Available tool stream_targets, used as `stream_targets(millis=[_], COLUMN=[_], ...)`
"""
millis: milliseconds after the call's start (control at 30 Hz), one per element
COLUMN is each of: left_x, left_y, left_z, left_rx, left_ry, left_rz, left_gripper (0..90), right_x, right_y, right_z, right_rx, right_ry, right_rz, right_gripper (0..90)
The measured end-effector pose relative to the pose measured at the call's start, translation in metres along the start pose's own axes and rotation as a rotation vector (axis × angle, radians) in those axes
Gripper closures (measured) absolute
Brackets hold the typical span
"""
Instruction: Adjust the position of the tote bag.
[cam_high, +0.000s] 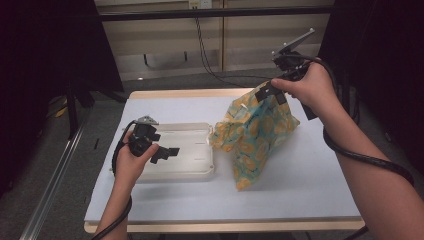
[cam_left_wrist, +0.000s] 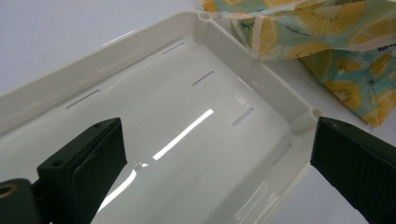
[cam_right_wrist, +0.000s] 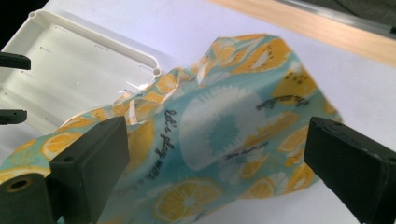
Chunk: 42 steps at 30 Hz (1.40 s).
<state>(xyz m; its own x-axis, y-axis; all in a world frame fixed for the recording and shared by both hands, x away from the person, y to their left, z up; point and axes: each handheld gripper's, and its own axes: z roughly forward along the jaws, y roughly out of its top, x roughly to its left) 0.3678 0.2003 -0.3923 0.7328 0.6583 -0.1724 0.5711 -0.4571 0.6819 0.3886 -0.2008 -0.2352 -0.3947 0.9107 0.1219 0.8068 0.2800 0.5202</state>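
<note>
From the high view, the left gripper (cam_high: 167, 153) hovers spread over the white plastic tray (cam_high: 192, 167), while the right gripper (cam_high: 270, 91) sits at the top of the citrus-print bag (cam_high: 257, 135) standing just right of the tray. The left gripper view shows its jaws wide apart above the tray's bare floor (cam_left_wrist: 187, 140). The right gripper view shows its jaws spread on either side of the bag (cam_right_wrist: 219, 140), pinching nothing.

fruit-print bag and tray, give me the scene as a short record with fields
bag: fruit-print bag, teal with orange slices, crumpled, bottom on the table, beside the tray's right end
tray: white tray, shallow, nothing inside, slots in its floor
surface: table with a pale cover
left gripper: left gripper over the tray, jaws open, holding nothing
right gripper: right gripper at the bag's top, jaws open in its own view, bag fabric between them
contact: cannot tell whether the bag touches the tray rim
</note>
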Motion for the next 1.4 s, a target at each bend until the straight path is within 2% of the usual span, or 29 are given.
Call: stream_targets(millis=[133,200,233,300,367,433,467,500,533,633,700,833,900,933,967,1033,1067,1100,1167,1233,1333,1367,1400], left_x=[0.001,0.001,0.001,0.001,0.002,0.002,0.001,0.002,0.002,0.002,0.002,0.001,0.003,0.003,0.002,0.003,0.003,0.002,0.002,0.001,0.001,0.002,0.002], left_y=[0.0,-0.001,-0.001,0.0,0.0,0.0,0.0,0.0,0.0,0.0,0.0,0.0,0.0,0.0,0.0,0.0,0.0,0.0,0.0,0.001,0.001,0.001,0.001], left_z=[-0.001,0.0,0.0,-0.001,-0.002,-0.002,-0.002,-0.002,-0.002,-0.002,-0.002,-0.004,-0.005,-0.005,-0.004,-0.004,-0.004,-0.003,-0.002,-0.001,-0.001,-0.002,-0.002], left_rx=[0.008,-0.003,-0.003,-0.008,-0.006,-0.005,-0.01,-0.007,-0.007,-0.004,-0.006,-0.017,-0.01,-0.011,-0.019,-0.012,-0.014,-0.014,-0.006,-0.005,-0.012,0.001,-0.011], left_ry=[-0.009,0.0,0.002,0.002,-0.004,-0.001,0.001,-0.001,-0.001,0.0,0.001,0.003,0.004,0.005,0.013,0.006,0.011,0.012,0.004,0.001,0.01,0.004,0.012], left_rz=[0.009,-0.008,-0.008,-0.007,-0.005,-0.004,-0.008,-0.008,-0.008,-0.008,-0.005,-0.015,-0.003,-0.004,-0.013,-0.006,-0.01,-0.012,-0.001,-0.005,-0.004,0.006,-0.006], left_gripper=[3.1,3.1,3.1,3.1,3.1,3.1,3.1,3.2,3.2,3.2,3.3,3.4,3.3,3.3,3.4,3.4,3.4,3.4,3.4,3.4,3.4,3.4,3.4], right_x=[0.0,0.0,0.001,0.001,0.002,0.002,0.002,0.002,0.002,-0.001,-0.004,-0.005,-0.008,-0.008,-0.011,-0.013,-0.013,-0.015,-0.016,-0.015,-0.015,-0.013,-0.012], right_y=[-0.004,-0.006,-0.006,-0.007,-0.008,-0.008,-0.009,-0.009,-0.009,-0.01,-0.01,-0.008,-0.004,-0.004,-0.004,-0.003,-0.003,-0.002,-0.001,0.0,0.0,-0.001,-0.001], right_z=[0.013,0.018,0.019,0.023,0.026,0.027,0.028,0.029,0.029,0.028,0.028,0.023,0.018,0.018,0.017,0.014,0.014,0.015,0.016,0.017,0.02,0.02,0.02], right_rx=[0.017,0.03,0.046,0.064,0.102,0.11,0.142,0.148,0.148,0.184,0.209,0.217,0.236,0.236,0.248,0.256,0.256,0.266,0.275,0.276,0.272,0.255,0.25], right_ry=[0.02,0.026,0.029,0.027,0.027,0.031,0.008,0.016,0.016,0.031,0.047,0.044,0.051,0.051,0.072,0.081,0.081,0.129,0.155,0.172,0.183,0.165,0.146], right_rz=[0.026,0.031,0.049,0.054,0.061,0.071,0.057,0.062,0.062,0.071,0.078,0.054,0.002,0.002,-0.03,-0.065,-0.065,-0.111,-0.173,-0.213,-0.213,-0.192,-0.176], right_gripper=[11.6,14.6,20.0,23.3,32.4,35.1,49.6,56.2,56.2,81.2,90.0,90.0,90.0,90.0,90.0,90.0,90.0,90.0,90.0,90.0,90.0,90.0,90.0])
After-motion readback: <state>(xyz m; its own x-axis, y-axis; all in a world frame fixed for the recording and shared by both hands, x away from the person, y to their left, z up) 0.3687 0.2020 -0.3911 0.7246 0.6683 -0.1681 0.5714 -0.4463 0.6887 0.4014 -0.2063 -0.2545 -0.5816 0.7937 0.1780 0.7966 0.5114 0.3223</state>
